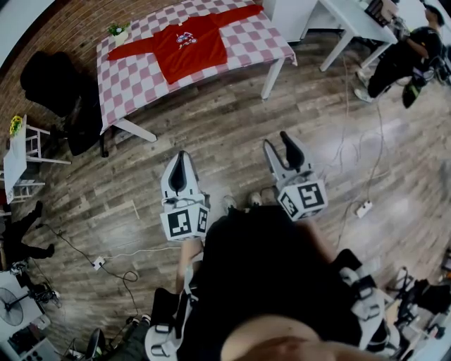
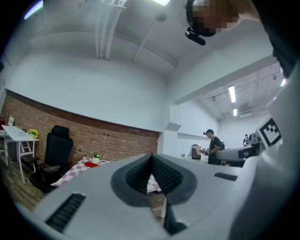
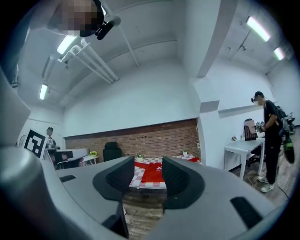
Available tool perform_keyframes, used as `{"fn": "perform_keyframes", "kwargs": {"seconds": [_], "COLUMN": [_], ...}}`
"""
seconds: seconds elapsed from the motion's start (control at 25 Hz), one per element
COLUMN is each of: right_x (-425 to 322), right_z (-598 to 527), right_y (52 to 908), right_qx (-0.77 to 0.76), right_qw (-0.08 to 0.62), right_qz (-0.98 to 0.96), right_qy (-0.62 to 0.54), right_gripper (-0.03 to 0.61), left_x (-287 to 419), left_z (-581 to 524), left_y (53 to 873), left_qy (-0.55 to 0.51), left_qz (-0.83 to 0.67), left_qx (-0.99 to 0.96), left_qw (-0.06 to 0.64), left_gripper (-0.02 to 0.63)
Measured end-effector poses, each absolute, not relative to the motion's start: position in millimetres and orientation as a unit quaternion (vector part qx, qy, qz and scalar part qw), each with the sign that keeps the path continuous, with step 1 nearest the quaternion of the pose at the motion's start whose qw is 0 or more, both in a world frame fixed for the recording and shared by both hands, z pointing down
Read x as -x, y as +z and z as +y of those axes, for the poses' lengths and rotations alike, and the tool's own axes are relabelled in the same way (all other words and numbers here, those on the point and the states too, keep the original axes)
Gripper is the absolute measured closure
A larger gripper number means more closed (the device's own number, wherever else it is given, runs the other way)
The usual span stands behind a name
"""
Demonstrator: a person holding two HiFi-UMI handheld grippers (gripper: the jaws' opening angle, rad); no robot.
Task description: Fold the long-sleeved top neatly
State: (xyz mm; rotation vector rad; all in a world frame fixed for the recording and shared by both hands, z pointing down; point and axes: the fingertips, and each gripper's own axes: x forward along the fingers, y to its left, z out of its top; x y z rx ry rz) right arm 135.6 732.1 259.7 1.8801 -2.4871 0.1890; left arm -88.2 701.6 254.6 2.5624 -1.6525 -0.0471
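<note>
A red long-sleeved top lies spread flat, sleeves out to both sides, on a table with a pink-and-white checked cloth at the far side of the room. Both grippers hang level over the wooden floor, well short of that table. My left gripper is shut, its dark pads meeting with nothing between them. My right gripper is open and empty. Through its gap the right gripper view shows the red top on the checked table ahead.
A black office chair stands left of the table, with a small white side table beyond it. White desks and a person in black are at the far right. Cables and a power strip lie on the floor.
</note>
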Motion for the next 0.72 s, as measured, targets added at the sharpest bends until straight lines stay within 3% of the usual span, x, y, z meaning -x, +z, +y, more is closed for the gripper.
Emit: {"fn": "perform_keyframes", "kwargs": {"seconds": [0.72], "right_x": [-101.9], "right_z": [715.2], "right_y": [274.3], "right_qx": [-0.628], "right_qw": [0.003], "right_qz": [-0.774], "right_qy": [0.076], "right_gripper": [0.414], "left_x": [113.7], "left_z": [685.4], "left_y": [267.9], "left_qy": [-0.018], "left_qz": [-0.503], "left_qx": [-0.863], "left_qw": [0.051], "left_gripper": [0.612]}}
